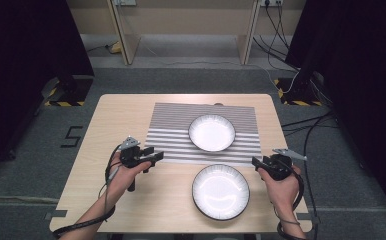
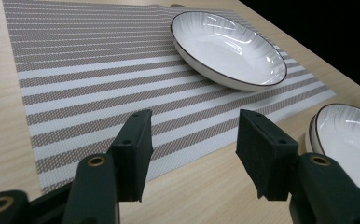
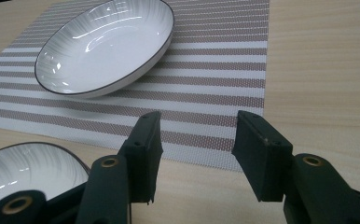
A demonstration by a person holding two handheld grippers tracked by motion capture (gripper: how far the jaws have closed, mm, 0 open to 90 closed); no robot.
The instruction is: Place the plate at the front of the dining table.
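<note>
Light wood-grain table [image 1: 131, 200], pale laminate, rounded corners. The near edge carries both forearms, coming in from 6 o'clock.

Left gripper [image 1: 153, 159] is held at about 8 o'clock on the table, just off the near-left corner of the placemat [image 1: 171, 135]. In the left gripper view its fingers [image 2: 134, 149] stand spread with nothing between them, above the mat's near edge. A cable trails back along the left forearm.

Right gripper [image 1: 256, 162] is held at about 4 o'clock, near the table's right edge. In the right gripper view its fingers [image 3: 145, 149] are likewise spread and empty, above the strip of bare wood just short of the mat.

Near plate [image 1: 221, 191]: white, shallow, dark-rimmed, on bare wood at 6 o'clock, between the two grippers and touching neither. Its far rim sits just beside the mat's near edge.

The placemat is woven, with grey-brown and white stripes running left to right, and lies flat across the table's centre and far half.

Far plate [image 1: 212, 133]: same pattern, resting on the mat right of its centre, apart from the near plate.

Beyond the table lies grey carpet floor [image 1: 181, 80], with a black mark at 9 o'clock. Black curtains [image 1: 26, 60] hang on both sides. Yellow-black hazard tape [image 1: 63, 103] marks stand bases at 10 and 2 o'clock. Loose cables [image 1: 306, 120] run over the floor at 2 to 3 o'clock. At 12 o'clock stands a pale wooden partition frame [image 1: 186, 30].
</note>
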